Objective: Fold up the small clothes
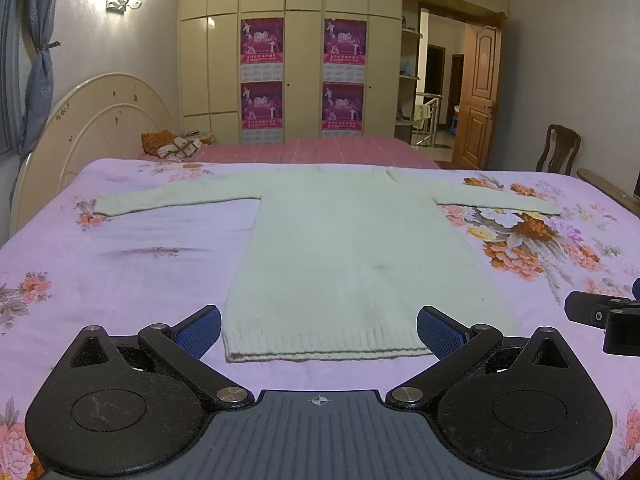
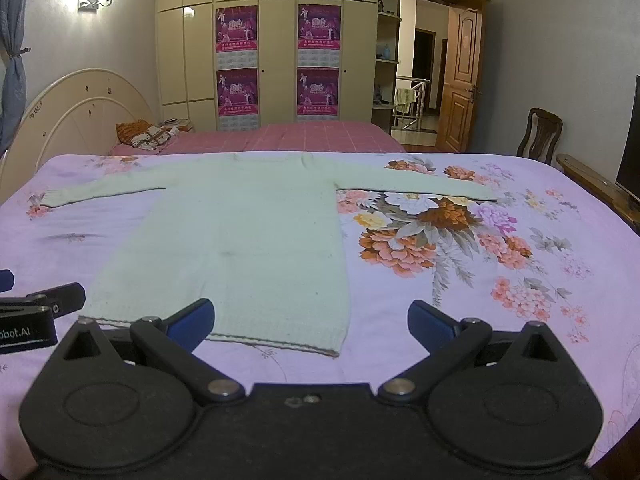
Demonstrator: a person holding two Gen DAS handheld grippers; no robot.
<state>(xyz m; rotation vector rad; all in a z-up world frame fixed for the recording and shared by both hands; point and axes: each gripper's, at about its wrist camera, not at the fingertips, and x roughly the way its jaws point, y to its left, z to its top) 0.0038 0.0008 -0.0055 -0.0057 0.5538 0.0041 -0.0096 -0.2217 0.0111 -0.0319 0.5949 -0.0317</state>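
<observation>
A pale green knitted sweater point(image 1: 352, 248) lies flat on the floral bedsheet point(image 1: 120, 264), sleeves spread to both sides, hem nearest me. My left gripper point(image 1: 319, 330) is open and empty, just in front of the hem, its blue pads either side of it. The sweater also shows in the right wrist view point(image 2: 240, 232). My right gripper point(image 2: 310, 324) is open and empty, near the hem's right corner. The right gripper shows at the right edge of the left wrist view point(image 1: 604, 316). The left gripper shows at the left edge of the right wrist view point(image 2: 36, 312).
A pink bed point(image 1: 320, 148) with a cream headboard point(image 1: 96, 120) stands behind. A wardrobe with posters point(image 1: 304, 76) fills the back wall. A wooden chair point(image 1: 558, 152) and open door point(image 1: 478, 116) are at the right. A dark screen point(image 2: 630, 140) stands far right.
</observation>
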